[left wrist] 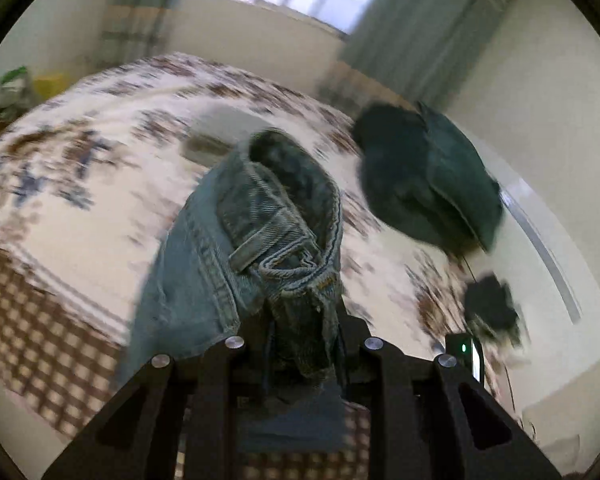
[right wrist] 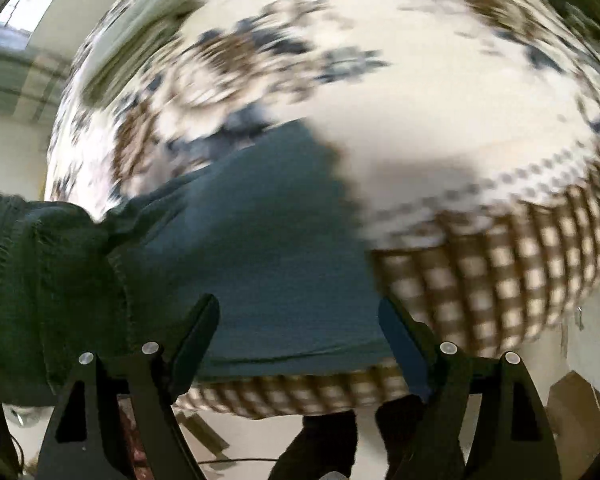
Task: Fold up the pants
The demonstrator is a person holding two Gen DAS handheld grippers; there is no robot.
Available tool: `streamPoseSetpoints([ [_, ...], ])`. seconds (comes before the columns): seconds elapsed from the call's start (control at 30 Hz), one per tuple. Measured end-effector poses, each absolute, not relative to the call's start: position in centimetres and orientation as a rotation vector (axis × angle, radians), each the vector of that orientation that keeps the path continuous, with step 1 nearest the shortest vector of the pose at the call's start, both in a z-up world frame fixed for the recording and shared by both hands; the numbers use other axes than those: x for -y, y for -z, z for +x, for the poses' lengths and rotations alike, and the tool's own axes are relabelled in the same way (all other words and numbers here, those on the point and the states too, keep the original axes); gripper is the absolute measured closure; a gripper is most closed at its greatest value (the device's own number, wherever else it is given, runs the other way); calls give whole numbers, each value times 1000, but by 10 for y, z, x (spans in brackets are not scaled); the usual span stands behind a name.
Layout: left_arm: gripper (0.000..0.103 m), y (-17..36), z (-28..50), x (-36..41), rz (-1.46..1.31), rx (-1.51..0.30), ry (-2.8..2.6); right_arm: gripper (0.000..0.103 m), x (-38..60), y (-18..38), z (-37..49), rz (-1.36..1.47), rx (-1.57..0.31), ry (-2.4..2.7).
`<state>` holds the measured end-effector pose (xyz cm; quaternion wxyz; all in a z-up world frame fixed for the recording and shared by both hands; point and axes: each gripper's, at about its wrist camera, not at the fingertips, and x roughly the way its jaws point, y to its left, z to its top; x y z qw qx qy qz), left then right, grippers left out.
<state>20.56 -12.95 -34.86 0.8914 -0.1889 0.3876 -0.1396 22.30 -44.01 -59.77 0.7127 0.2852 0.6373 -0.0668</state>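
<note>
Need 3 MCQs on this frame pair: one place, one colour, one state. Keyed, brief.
1. Where do the jeans sit in the left wrist view?
A. between the left claw's fingers
B. flat on the floor
C. on the windowsill

2. What colour is the garment hanging to the right of the jeans?
A. red
B. dark green
C. yellow

3. What state is the right claw in?
A. shut on cloth
B. open
C. out of view

A: denim is bunched in the left claw.
B: it reads dark green against the bedspread.
B: its fingers stand wide apart.
</note>
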Motion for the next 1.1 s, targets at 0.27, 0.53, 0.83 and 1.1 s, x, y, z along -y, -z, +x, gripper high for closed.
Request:
streamPoseSetpoints([
  [0.27,83,431,209,263,-261,-1014,431,19,546,615,174,686,-1405,312],
  [0.53,75,475,206,313,-112,-1213,398,18,593,618,148,692,-1407,315],
  [0.83,17,416,225,266,-128,-1175,330,10,580,602,177,791,-1314,70],
  [1.1,16,459,258,193,77,-1215,80,7,539,650,242,867,-1336,-44],
])
